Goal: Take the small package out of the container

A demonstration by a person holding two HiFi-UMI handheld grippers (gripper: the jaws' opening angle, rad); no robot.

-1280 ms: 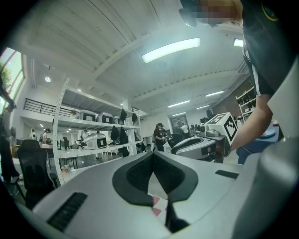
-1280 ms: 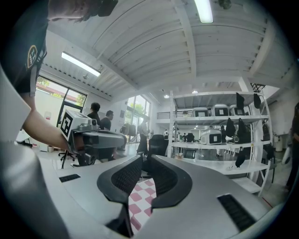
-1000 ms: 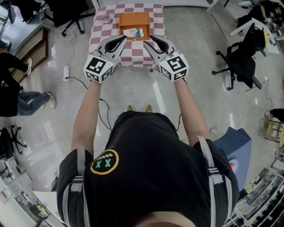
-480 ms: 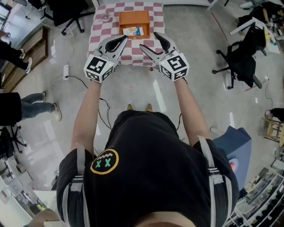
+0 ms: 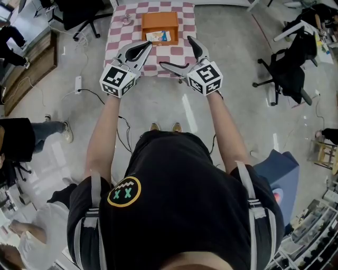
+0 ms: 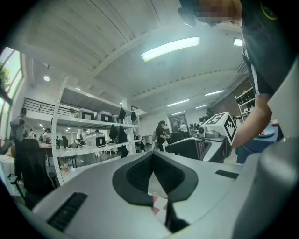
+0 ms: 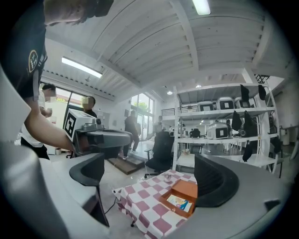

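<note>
R gripper (image 5: pixel 176 51) has gone from nearly pinched a sec ago to spread wide, jaws opening, nothing btwn them. In the right gripper view the R gripper (image 7: pixel 149 179) frames the table far beyond its gap, touching nothing. L gripper (image 5: pixel 143 46) sits where it was, jaws pressed together at the tips and empty; the left gripper view shows the L gripper (image 6: pixel 153 156) w/ pads meeting and a sliver of checked cloth visible below them. Both are held in the air on the near side of the table, well apart from the box. Person at far left of the head view has shifted since the earlier frames.

Surface: small table (image 5: pixel 186 15) under a pink-and-white checked cloth, which hangs over the edges. Same table (image 7: pixel 140 207) shows in the right gripper view. Floor is grey, polished, w/ glare streaks. A power strip (image 5: pixel 79 84) and cable lie on the floor left of the table. Office chair (image 5: pixel 288 74) at right, wooden bench (image 5: pixel 31 58) at left. Metal shelves (image 7: pixel 224 126) along the wall carry grey machines; white beamed ceiling w/ strip lights.

Container: orange box (image 5: pixel 158 21), open on top, on the far half of the table. Small package (image 5: pixel 158 37) lies flat inside it, at the near end, light w/ blue and yellow print. Box (image 7: pixel 189 187) and package (image 7: pixel 180 202) look the same from the R side: package still inside. A small roundish thing (image 5: pixel 127 21) sits on the cloth left of the box, apart from it; can't tell what it is.
</note>
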